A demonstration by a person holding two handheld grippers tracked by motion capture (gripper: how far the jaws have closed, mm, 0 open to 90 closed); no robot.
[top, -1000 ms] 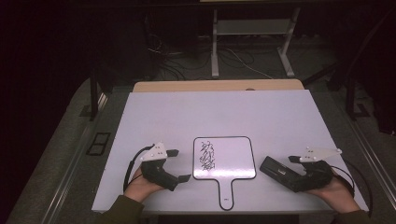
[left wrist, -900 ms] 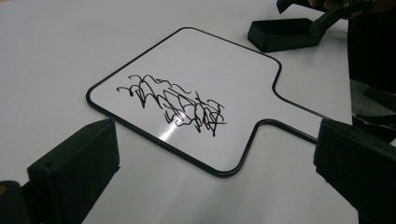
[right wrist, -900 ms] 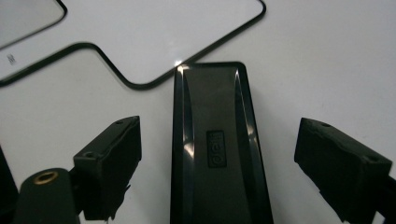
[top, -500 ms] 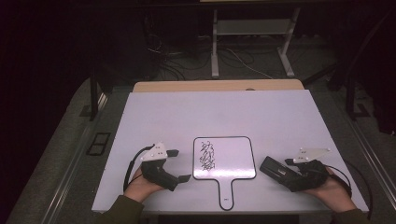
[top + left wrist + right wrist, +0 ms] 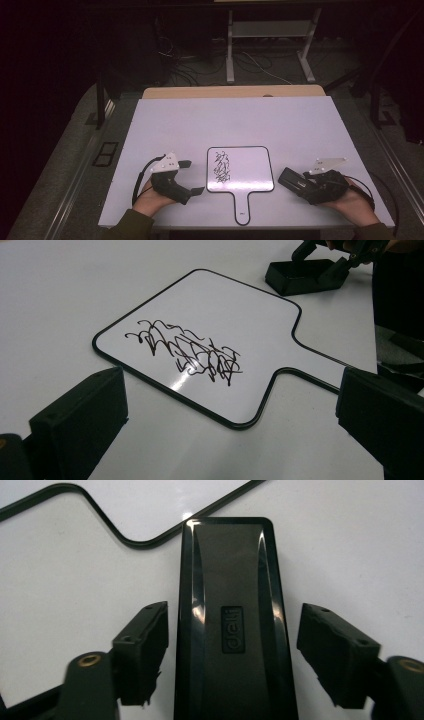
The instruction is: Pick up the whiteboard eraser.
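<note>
White table [image 5: 300, 125], scribbled whiteboard [image 5: 250, 167], black eraser [image 5: 292, 181]

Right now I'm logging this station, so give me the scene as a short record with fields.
surface: white table
board: handled whiteboard lying flat, black scribble on it
eraser: black eraser flat on the table beside the board's handle
right gripper: jaws astride the eraser, just been closing, gaps at both pads
left gripper: open, empty, facing the board

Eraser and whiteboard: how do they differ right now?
The eraser is a small black block; the whiteboard is a wide, flat white paddle with a handle. The eraser sits between the right gripper's closing jaws, not yet pinched; the whiteboard lies free, scribbled on. Both rest on the table.
</note>
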